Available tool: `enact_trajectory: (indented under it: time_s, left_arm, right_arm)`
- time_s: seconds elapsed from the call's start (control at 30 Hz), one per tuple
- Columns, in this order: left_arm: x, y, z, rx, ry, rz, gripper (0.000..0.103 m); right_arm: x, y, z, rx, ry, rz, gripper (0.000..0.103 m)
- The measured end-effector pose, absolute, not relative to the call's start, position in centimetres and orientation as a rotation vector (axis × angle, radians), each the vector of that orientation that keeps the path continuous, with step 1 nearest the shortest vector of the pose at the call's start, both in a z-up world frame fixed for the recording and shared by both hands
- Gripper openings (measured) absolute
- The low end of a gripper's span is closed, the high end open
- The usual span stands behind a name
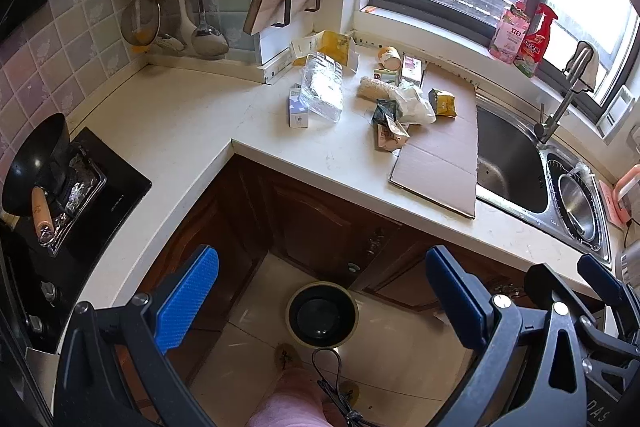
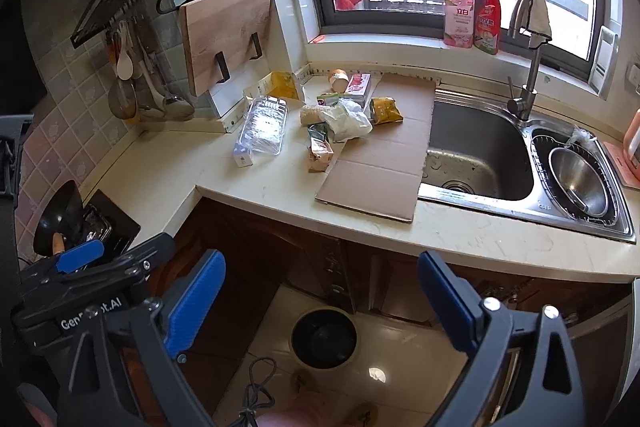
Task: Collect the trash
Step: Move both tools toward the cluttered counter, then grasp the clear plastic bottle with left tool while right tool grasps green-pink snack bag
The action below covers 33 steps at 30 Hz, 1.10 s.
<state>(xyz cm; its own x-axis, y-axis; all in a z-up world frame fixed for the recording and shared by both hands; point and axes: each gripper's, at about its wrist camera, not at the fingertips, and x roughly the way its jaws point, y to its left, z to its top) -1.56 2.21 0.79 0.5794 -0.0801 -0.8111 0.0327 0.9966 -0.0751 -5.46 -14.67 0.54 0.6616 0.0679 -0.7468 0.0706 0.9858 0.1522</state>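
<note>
Trash lies in a heap on the cream counter: a clear plastic tray, a white box, a yellow carton, a crumpled white bag, a yellow packet, an eggshell and dark wrappers. A flat cardboard sheet lies under part of the heap. A round dark bin stands on the floor below. My left gripper and right gripper both hang open and empty above the bin, short of the counter.
A steel sink with a tap and a bowl is to the right. A black hob with a pan is on the left. Wooden cabinet doors sit below the counter. A cable trails over the floor tiles.
</note>
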Motion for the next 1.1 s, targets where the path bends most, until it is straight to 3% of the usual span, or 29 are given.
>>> enact_trajectory:
  time_s: [0.3, 0.57, 0.87, 1.1]
  left_arm:
    - [0.6, 2.6, 2.6, -0.035, 0.874, -0.087, 0.102]
    - [7.2, 5.2, 1.9, -0.017, 0.901, -0.071, 0.102]
    - [20.4, 8.1, -4.7, -0.102, 1.074, -0.164, 0.102]
    - [28.7, 7.4, -11.4, -0.027, 1.108, -0.154, 0.102]
  right_arm:
    - [-3.7, -15.2, 1.1, 0.172, 0.828, -0.017, 0.097]
    - [1.7, -15.1, 1.2, 0.158, 0.815, -0.035, 0.095]
    - [13.1, -15.4, -3.3, 0.228, 0.936, -0.002, 0.081]
    - [20.6, -13.5, -8.6, 0.212, 1.014, -0.007, 0.079]
